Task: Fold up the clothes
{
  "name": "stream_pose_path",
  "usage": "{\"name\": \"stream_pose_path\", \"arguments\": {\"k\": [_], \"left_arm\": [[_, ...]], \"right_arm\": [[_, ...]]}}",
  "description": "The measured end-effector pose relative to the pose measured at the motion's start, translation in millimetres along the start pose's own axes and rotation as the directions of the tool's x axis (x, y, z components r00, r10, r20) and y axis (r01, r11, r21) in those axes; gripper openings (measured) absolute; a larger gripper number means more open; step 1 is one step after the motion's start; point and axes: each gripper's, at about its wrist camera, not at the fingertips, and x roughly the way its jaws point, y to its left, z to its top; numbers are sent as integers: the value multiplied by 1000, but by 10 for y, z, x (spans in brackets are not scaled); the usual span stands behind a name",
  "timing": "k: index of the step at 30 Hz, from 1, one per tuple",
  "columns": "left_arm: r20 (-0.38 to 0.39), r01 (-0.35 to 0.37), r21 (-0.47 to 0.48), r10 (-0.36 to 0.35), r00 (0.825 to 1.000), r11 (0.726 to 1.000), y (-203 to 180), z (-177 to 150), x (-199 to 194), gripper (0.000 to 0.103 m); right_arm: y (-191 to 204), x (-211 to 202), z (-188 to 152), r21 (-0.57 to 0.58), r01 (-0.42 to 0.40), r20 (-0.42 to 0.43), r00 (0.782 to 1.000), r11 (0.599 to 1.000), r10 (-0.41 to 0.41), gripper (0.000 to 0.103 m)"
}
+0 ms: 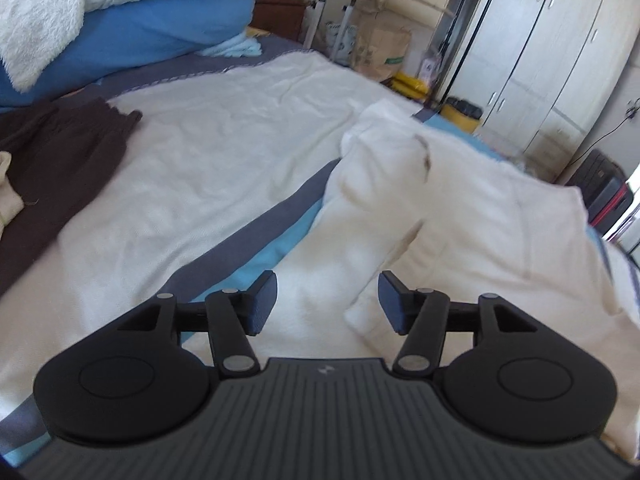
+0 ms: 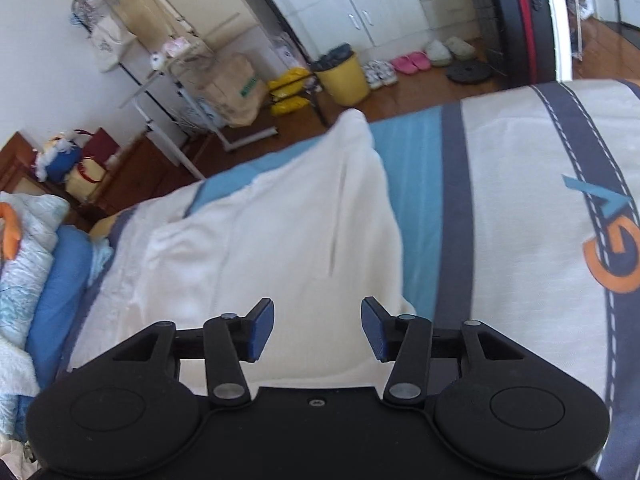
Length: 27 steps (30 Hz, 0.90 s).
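Open bed cover lies between the white garment and the brown clothing at left. Stacked blue bedding blocks the far side; the bed's right half lies bare.

The left tool is hovering over the bed with its jaws spread wide, its blue pads facing each other across a clear gap and gripping nothing. The right tool is hanging above the bed, angled downward, its jaws likewise parted and its pads closing on nothing. Both are pointing forward, each tilted slightly.
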Motion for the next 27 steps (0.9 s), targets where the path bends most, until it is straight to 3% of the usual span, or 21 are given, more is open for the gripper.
{"name": "stream_pose_path", "arguments": {"k": [3, 8, 11, 16, 21, 27], "left_arm": [[12, 23, 33, -23, 1000, 999, -77, 56, -40, 66], [-77, 112, 101, -105, 992, 989, -185, 299, 106, 67], [-109, 107, 130, -93, 990, 986, -172, 532, 233, 67], [-138, 36, 163, -14, 990, 986, -25, 915, 591, 67], [-187, 59, 80, -43, 981, 995, 140, 1263, 1013, 67], [-233, 68, 106, -42, 972, 992, 110, 1536, 1646, 70]], "right_arm": [[89, -7, 21, -40, -40, 37, 998, 998, 41, 61], [92, -23, 145, -76, -60, 123, 990, 995, 69, 65], [-27, 107, 124, -60, -88, 104, 990, 994, 94, 65], [-37, 444, 97, -32, -75, -2, 997, 997, 75, 65], [243, 563, 390, -154, -109, 10, 994, 982, 112, 68], [52, 940, 853, -111, -114, -23, 993, 987, 112, 68]]}}
